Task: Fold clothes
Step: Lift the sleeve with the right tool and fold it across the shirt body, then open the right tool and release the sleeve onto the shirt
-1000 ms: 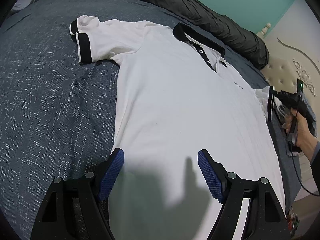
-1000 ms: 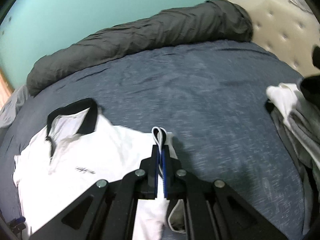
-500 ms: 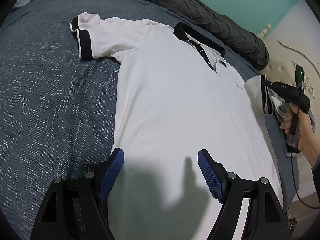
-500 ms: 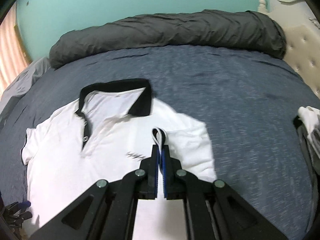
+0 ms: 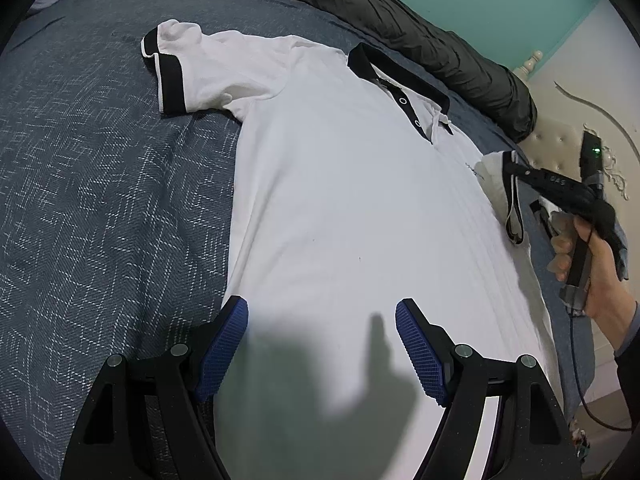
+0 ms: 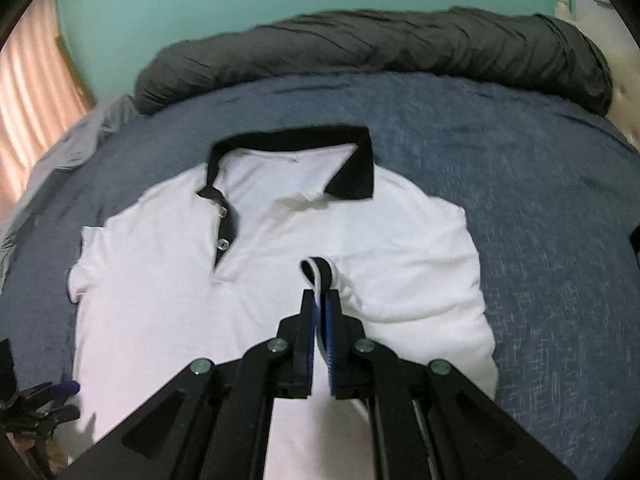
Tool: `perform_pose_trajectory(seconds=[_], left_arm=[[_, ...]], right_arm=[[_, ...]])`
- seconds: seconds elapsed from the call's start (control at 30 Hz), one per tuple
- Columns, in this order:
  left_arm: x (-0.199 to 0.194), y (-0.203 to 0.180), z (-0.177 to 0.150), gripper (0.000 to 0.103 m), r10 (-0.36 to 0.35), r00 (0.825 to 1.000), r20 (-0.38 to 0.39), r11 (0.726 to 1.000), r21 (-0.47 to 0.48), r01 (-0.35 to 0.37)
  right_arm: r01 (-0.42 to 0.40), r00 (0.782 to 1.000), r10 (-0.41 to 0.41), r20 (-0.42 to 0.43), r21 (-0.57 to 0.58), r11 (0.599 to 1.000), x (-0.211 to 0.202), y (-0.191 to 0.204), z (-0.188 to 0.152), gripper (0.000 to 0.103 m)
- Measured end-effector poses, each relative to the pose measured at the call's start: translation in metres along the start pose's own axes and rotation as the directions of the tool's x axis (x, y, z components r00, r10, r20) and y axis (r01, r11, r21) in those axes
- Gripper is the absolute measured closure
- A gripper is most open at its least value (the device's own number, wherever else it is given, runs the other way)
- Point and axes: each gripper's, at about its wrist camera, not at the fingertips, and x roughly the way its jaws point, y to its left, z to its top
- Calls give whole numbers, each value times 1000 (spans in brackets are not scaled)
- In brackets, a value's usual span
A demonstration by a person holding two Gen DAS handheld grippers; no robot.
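Observation:
A white polo shirt (image 5: 340,200) with a black collar (image 5: 400,76) lies face up on the blue bedspread (image 5: 100,200). Its far sleeve (image 5: 172,76) is spread flat. My left gripper (image 5: 322,312) hovers open over the shirt's lower part, with nothing between its blue pads. My right gripper (image 6: 320,296) pinches the black-edged cuff (image 6: 318,270) of the other sleeve, which is folded in over the chest. Its jaws are opening, with the cuff still between the pads. In the left wrist view the right gripper (image 5: 516,168) holds that cuff (image 5: 514,208) above the shirt's right side.
A rolled dark grey duvet (image 6: 360,48) lies along the far edge of the bed below the teal wall. A tufted cream headboard (image 5: 560,148) stands at the right. A hand (image 5: 600,280) grips the right gripper's handle. A curtain (image 6: 28,80) hangs at the left.
My right gripper has carried the sleeve cuff inward from the bed's side over the shirt's chest. The jaws now show a small gap. The left gripper has not moved.

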Motion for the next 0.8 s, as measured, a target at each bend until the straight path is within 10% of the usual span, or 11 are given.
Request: perform_pose_trajectory(seconds=[0.2,0.47,0.6,0.8], left_arm=[[-2,0,-2,23,2,1000,0,1000,-2,-2],[-3,0,-3,23,2,1000,-3,1000,-1,-2],[-2,1,-2,23,-3,1000,-5,1000,-7,3],[-3,2,-2,23,-1,1000,-5,1000,-7,1]], right_arm=[[-12,998,7,68,80,997,-22,-24,2,53],[-19,999,15,37,98,995,-22,-30,-8,53],[-3,1000,5,-19,120,993,-11,-34,-25,77],[35,991,-12,-132,177,984,11,-46,-54,82]])
